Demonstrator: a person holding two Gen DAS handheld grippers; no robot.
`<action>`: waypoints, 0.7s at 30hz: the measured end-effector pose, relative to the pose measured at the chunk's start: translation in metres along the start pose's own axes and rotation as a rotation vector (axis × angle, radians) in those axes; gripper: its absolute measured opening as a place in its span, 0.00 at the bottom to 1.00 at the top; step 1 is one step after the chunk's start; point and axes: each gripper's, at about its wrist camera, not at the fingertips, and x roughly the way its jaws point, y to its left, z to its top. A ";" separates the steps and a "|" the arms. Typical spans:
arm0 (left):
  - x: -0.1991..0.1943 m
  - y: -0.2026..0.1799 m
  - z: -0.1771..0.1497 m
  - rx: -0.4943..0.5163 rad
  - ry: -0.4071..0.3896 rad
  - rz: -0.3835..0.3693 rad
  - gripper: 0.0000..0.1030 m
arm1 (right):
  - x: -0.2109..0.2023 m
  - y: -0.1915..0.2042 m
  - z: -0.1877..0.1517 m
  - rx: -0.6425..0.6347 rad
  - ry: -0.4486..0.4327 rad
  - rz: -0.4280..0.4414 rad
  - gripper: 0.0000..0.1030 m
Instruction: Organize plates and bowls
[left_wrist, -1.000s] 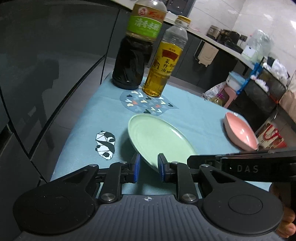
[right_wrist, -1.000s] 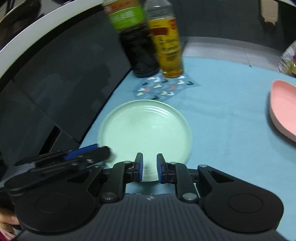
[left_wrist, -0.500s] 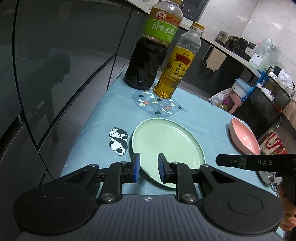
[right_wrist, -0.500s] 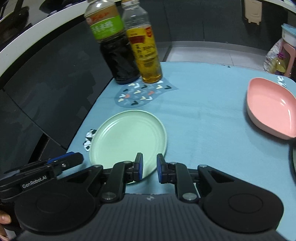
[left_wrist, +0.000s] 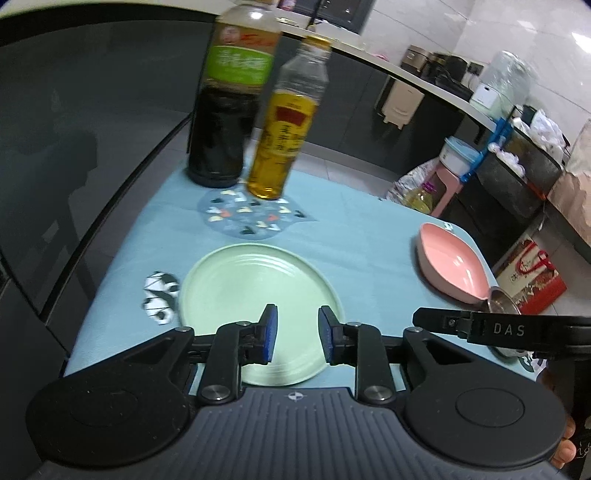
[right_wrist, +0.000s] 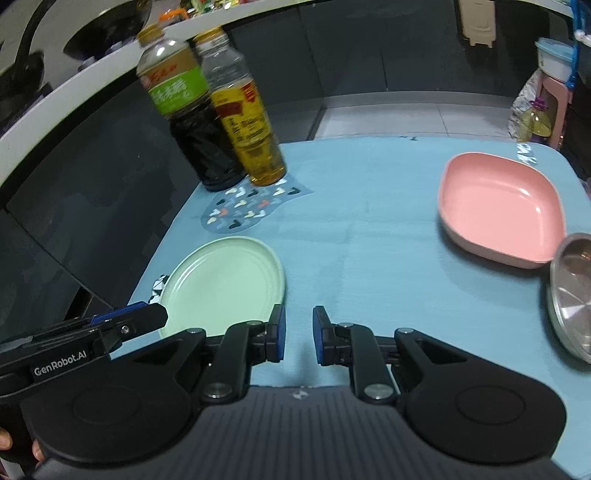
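A round pale green plate (left_wrist: 255, 295) lies flat on the blue tablecloth; it also shows in the right wrist view (right_wrist: 225, 284). My left gripper (left_wrist: 294, 339) hovers over the plate's near edge, jaws open a small gap, holding nothing. My right gripper (right_wrist: 298, 339) is open and empty above bare cloth, just right of the green plate. A pink squarish dish (right_wrist: 498, 206) sits at the far right, also in the left wrist view (left_wrist: 452, 267). A steel bowl (right_wrist: 572, 291) lies just in front of the pink dish.
A dark vinegar bottle (left_wrist: 225, 110) and a yellow oil bottle (left_wrist: 284, 136) stand at the table's back left, also in the right wrist view (right_wrist: 192, 122). A dark glass cabinet (left_wrist: 74, 122) lines the left edge. The floor beyond holds a pink stool (left_wrist: 439, 192).
Both grippers have drawn back from the green plate and risen. The right gripper swung right, bringing the pink dish and steel bowl into view. The plate now lies flat.
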 end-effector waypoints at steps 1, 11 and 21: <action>0.001 -0.006 0.001 0.008 -0.001 0.000 0.26 | -0.003 -0.006 0.000 0.010 -0.009 -0.002 0.07; 0.017 -0.064 0.009 0.077 0.032 -0.016 0.30 | -0.030 -0.064 0.006 0.125 -0.086 -0.017 0.11; 0.039 -0.113 0.033 0.094 0.003 -0.064 0.32 | -0.057 -0.115 0.030 0.240 -0.218 -0.087 0.23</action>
